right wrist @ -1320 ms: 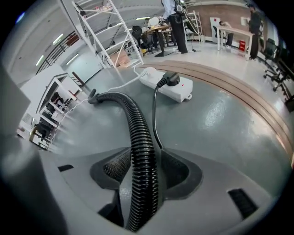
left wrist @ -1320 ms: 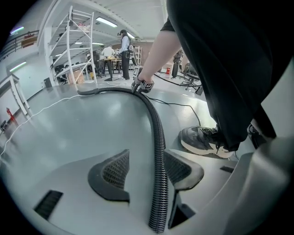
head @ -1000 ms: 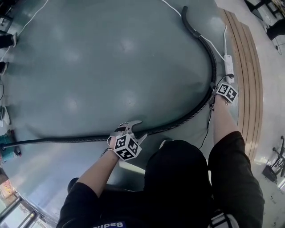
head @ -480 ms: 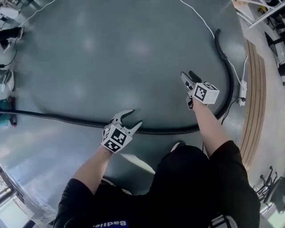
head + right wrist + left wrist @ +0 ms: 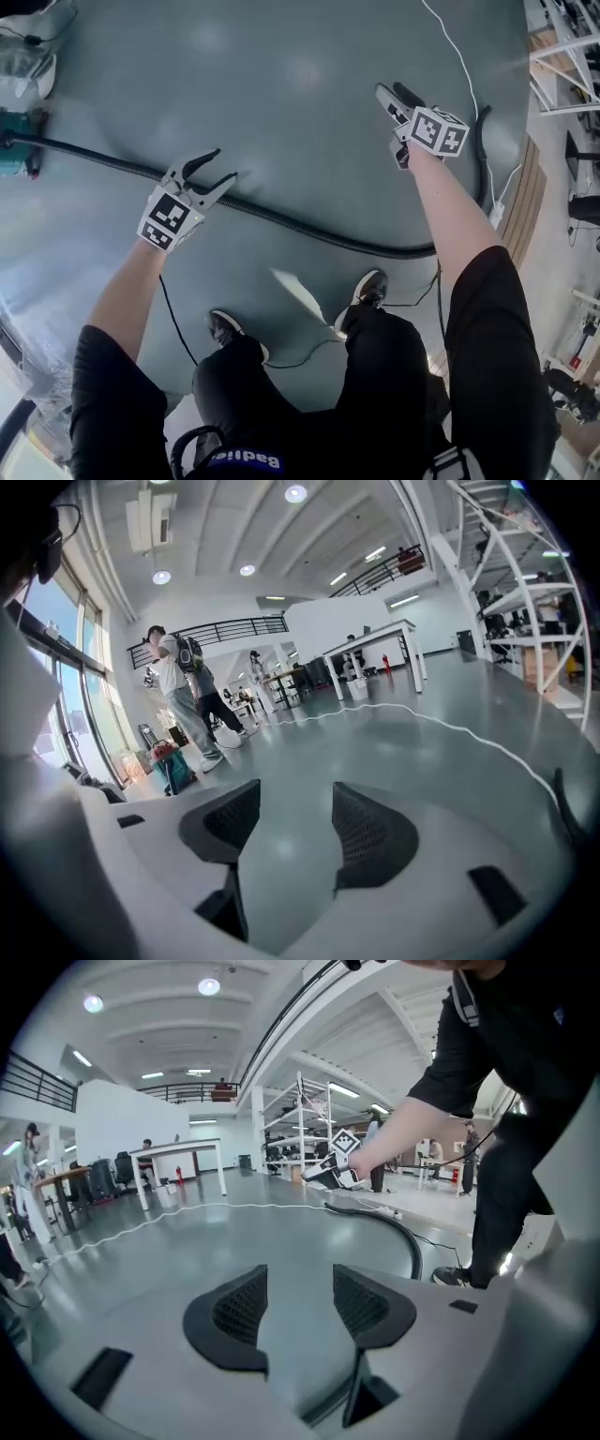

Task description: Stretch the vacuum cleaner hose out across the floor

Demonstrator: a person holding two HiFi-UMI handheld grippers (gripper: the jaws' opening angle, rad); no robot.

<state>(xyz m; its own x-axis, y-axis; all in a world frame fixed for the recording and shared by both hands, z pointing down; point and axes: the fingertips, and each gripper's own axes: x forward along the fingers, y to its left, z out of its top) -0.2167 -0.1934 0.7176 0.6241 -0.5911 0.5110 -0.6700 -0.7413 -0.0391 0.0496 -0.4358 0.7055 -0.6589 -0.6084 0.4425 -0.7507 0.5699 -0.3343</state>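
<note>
One black ribbed vacuum hose lies curved on the grey floor, and its right stretch is partly hidden behind a forearm. Two grippers, the left gripper and the right gripper, have their jaws apart and empty.

The floor has a smooth, glossy grey-green coating that mirrors the ceiling lights, while the boarding along its 3 o'clock edge looks like pale bare wood. The vacuum cleaner hose is black and finely ribbed, plastic by the look, with a dull sheen. The left gripper and right gripper have matt pale-grey plastic shells, and their pads are black and rubbery-looking with a fine dimpled grid.
</note>
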